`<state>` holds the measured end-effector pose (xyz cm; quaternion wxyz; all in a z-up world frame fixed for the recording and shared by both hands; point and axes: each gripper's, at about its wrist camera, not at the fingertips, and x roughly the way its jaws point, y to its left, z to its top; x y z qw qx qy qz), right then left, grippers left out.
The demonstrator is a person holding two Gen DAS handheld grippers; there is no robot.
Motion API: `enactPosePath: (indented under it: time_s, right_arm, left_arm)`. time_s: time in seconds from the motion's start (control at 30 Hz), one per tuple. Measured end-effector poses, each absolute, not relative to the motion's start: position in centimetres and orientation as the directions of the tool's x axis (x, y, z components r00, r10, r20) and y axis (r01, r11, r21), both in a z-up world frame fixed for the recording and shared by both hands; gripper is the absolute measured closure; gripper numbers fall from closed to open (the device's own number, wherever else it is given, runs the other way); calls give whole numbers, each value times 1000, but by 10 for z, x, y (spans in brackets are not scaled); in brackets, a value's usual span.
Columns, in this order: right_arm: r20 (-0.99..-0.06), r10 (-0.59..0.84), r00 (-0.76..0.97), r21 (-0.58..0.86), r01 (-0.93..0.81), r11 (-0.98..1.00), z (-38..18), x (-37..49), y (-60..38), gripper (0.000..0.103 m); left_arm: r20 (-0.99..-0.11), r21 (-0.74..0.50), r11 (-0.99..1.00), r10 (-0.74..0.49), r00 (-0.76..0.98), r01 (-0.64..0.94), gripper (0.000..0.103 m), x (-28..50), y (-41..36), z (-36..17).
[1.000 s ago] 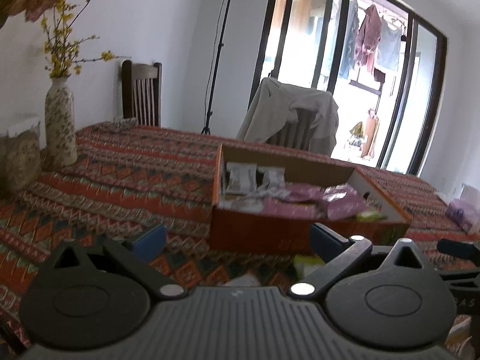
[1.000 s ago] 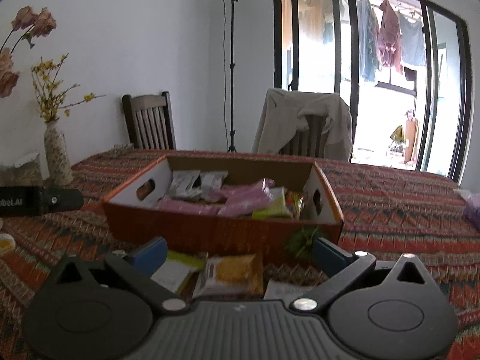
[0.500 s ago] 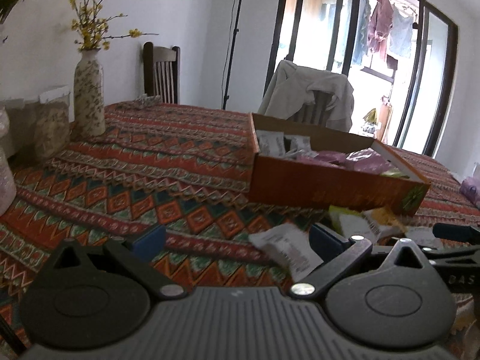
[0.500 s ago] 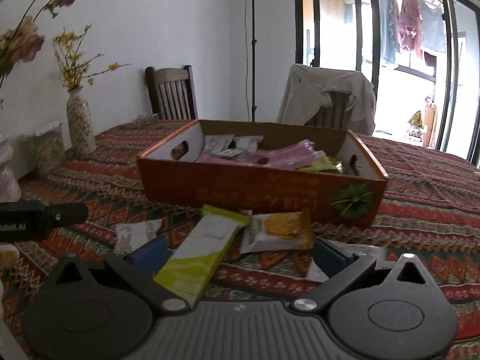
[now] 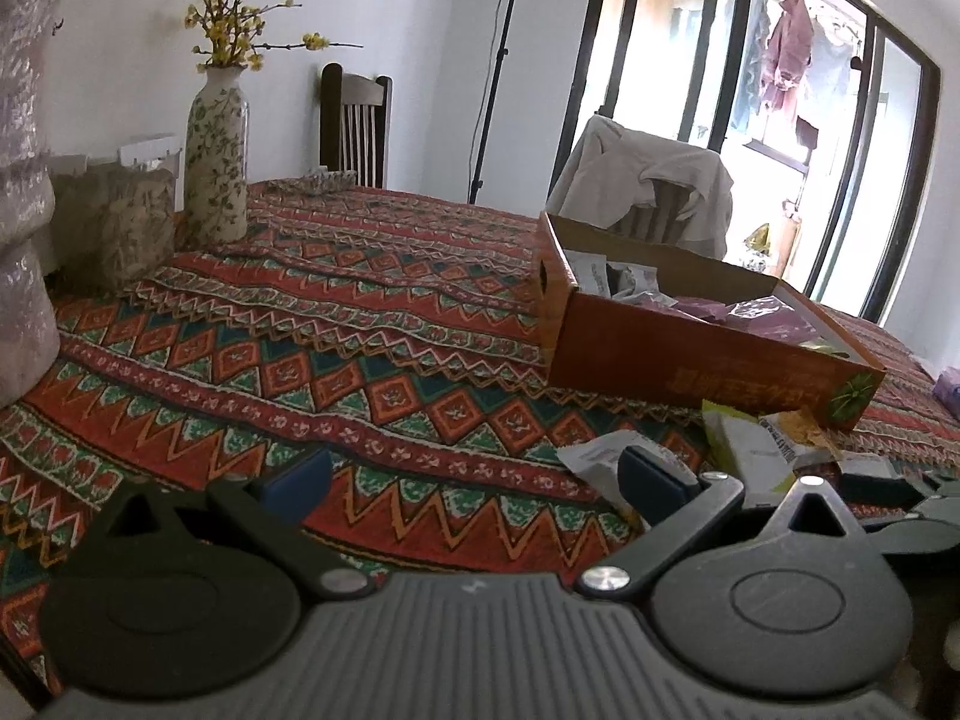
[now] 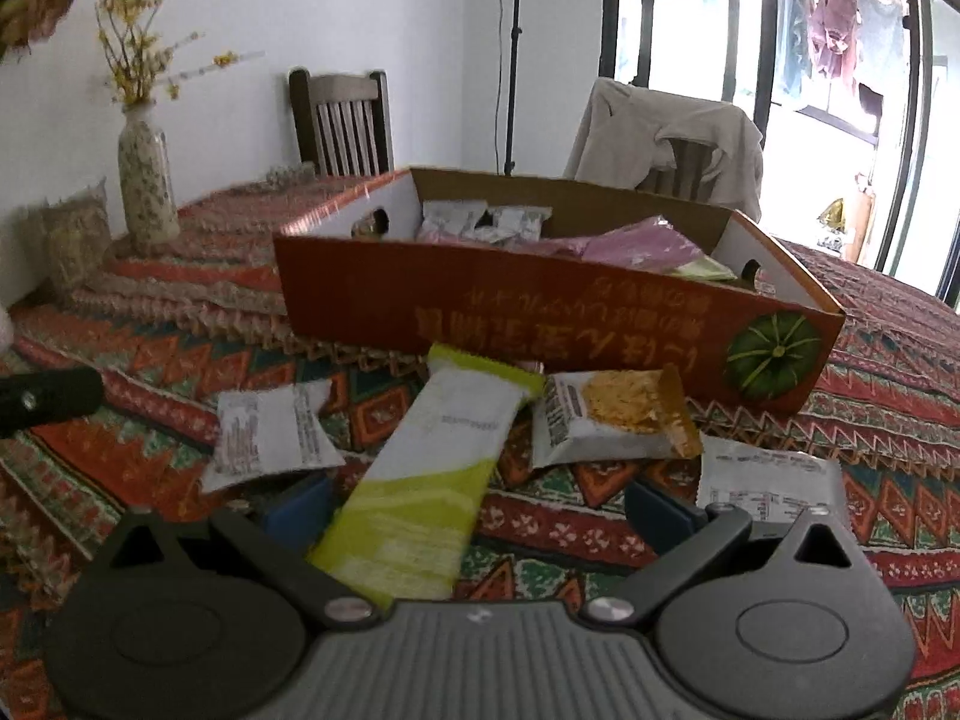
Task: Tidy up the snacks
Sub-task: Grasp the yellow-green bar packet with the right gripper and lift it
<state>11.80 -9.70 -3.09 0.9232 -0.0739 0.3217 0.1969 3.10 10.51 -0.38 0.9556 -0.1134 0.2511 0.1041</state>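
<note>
On my left wrist camera the left gripper hangs low over the patterned tablecloth, its jaws spread wide with nothing between them; the right-hand blue pad sits just in front of a small white snack packet, though I cannot tell whether they touch. Further right I see the orange cardboard box, open-topped, with white and pink packets inside. A green-and-white wrapper lies at the box's near corner. At the table's left edge stand a floral vase with yellow sprigs and a clear lidded container. On my right wrist camera the right gripper is also wide open and holds nothing; the long lime-green snack bar lies flat on the cloth between its fingers, one end running toward the box front. To its left is the white packet, to its right an orange-and-white cracker packet and, nearer, another white wrapper just beyond the right finger. All four lie outside the box, close against its near side.
</note>
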Motion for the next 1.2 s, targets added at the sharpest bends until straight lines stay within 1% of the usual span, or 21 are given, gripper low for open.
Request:
enactPosePath:
  time_s: [0.13, 0.2, 0.23, 0.3, 0.33, 0.4, 0.47, 0.7, 1.1, 1.13, 1.17, 1.2]
  right_arm:
    - [-633, 314, 707, -13, -416, 909, -33, 120, -95, 5]
    - [-638, 315, 703, -12, -418, 908, -33, 121, -94, 14]
    - [-636, 321, 702, -8, -422, 907, -33, 122, -94, 16]
    - [-629, 332, 703, -3, -430, 903, -33, 121, -94, 27]
    - [-625, 341, 702, 1, -436, 900, -33, 121, -95, 31]
    - [-618, 353, 702, 9, -443, 897, -32, 119, -95, 51]
    - [-613, 354, 706, 11, -440, 898, -31, 118, -97, 61]
    - [-577, 367, 730, 19, -436, 900, -27, 112, -108, 63]
    - [-436, 391, 810, 49, -413, 910, -1, 94, -149, 66]
    - [-425, 392, 816, 53, -410, 910, 1, 93, -152, 77]
    - [-421, 396, 816, 61, -410, 910, 2, 93, -155, 98]
    - [-414, 399, 819, 73, -406, 911, 4, 93, -160, 98]
  left_arm:
    - [-507, -168, 951, 141, 851, -258, 0, 31, 106, -5]
    - [-510, -172, 950, 141, 849, -261, 0, 32, 107, -7]
    - [-512, -173, 949, 140, 847, -262, 0, 32, 107, -7]
    - [-516, -175, 948, 141, 845, -265, 0, 32, 107, -8]
    - [-518, -175, 948, 141, 844, -266, 0, 32, 107, -9]
    - [-520, -174, 947, 143, 842, -269, 0, 32, 108, -9]
    - [-521, -173, 947, 145, 841, -270, 0, 32, 108, -9]
    - [-525, -169, 948, 144, 839, -268, 0, 32, 104, -9]
    - [-542, -145, 961, 122, 831, -236, 0, 41, 85, -6]
    - [-546, -144, 962, 117, 830, -231, 0, 42, 83, -7]
    - [-548, -143, 964, 111, 829, -224, 0, 44, 81, -7]
    - [-552, -140, 966, 105, 827, -217, 0, 47, 79, -7]
